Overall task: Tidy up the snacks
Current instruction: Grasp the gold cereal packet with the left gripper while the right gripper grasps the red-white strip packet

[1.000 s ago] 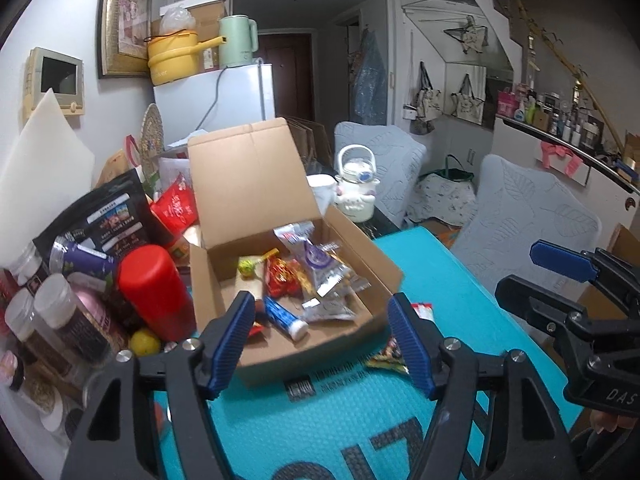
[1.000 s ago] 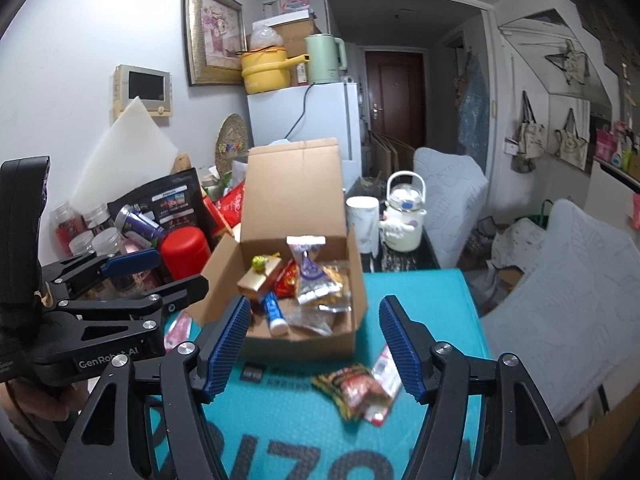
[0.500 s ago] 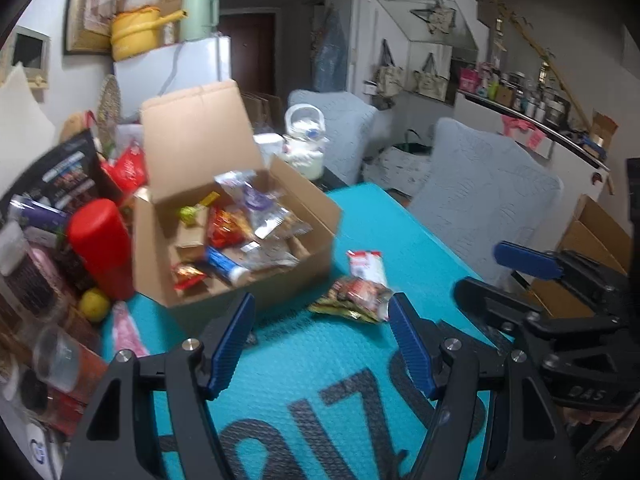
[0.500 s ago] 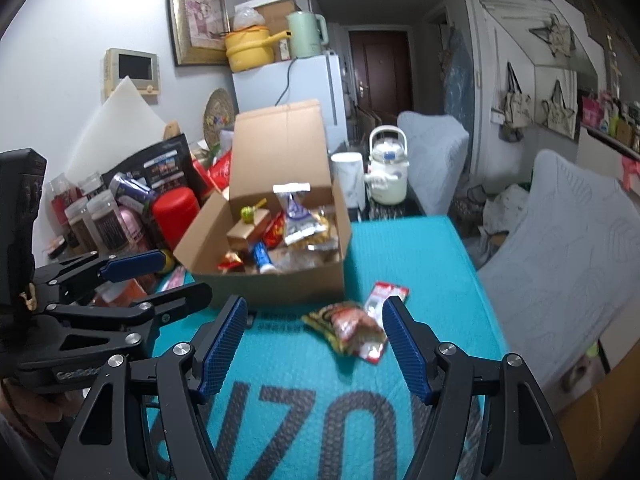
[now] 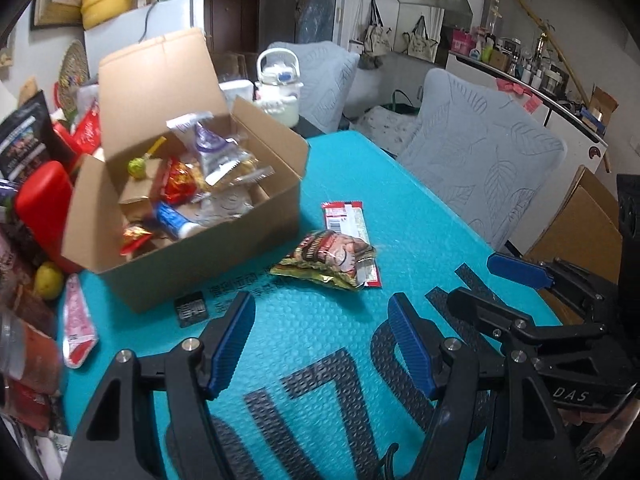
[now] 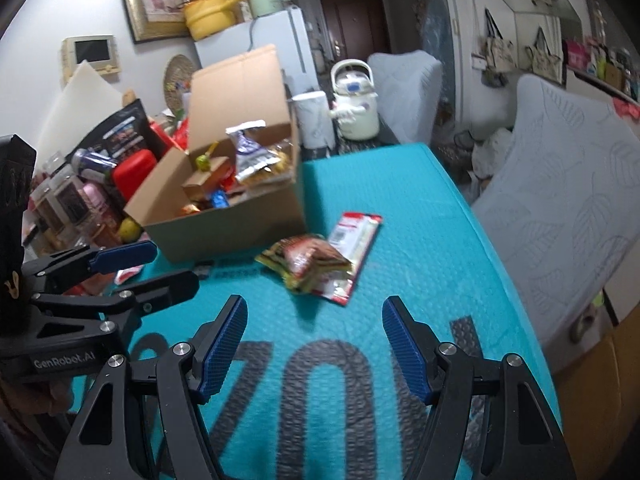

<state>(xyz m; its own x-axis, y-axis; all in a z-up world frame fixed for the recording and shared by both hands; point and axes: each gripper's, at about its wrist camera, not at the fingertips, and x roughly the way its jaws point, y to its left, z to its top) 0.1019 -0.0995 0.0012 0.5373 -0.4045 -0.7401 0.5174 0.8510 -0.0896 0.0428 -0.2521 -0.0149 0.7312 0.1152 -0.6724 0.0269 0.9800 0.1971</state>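
Left gripper [image 5: 322, 346]: nearest to its camera; the blue pads stand apart with nothing between them, over the teal mat.
Right gripper [image 6: 314, 346]: the same posture; jaws parted, empty, above the big dark letters printed on the mat.
Teal mat [image 6: 420, 248]: a bubbled cover that lies over the table; both grippers are above its near part.
Dark snack packet [image 5: 326, 258]: it lies flat on the mat, beyond both grippers and apart from them, just in front of the box corner.
Red-and-white packet [image 5: 346, 218]: partly under the dark packet, its far end pointing away, beside the right wall of the box.
Pink sachet [image 5: 76, 322]: on the mat, near the left front corner of the box.
Cardboard box [image 5: 200, 256]: open, its lid standing upright at the back; inside is a heap of snacks, among them a green lollipop [image 5: 138, 168] and a clear bag with purple print [image 5: 212, 148].
Red container [image 5: 44, 204]: touching the left side of the box, a yellow fruit [image 5: 48, 274] below it.
White kettle [image 6: 354, 100]: behind the box, past the far edge of the mat.
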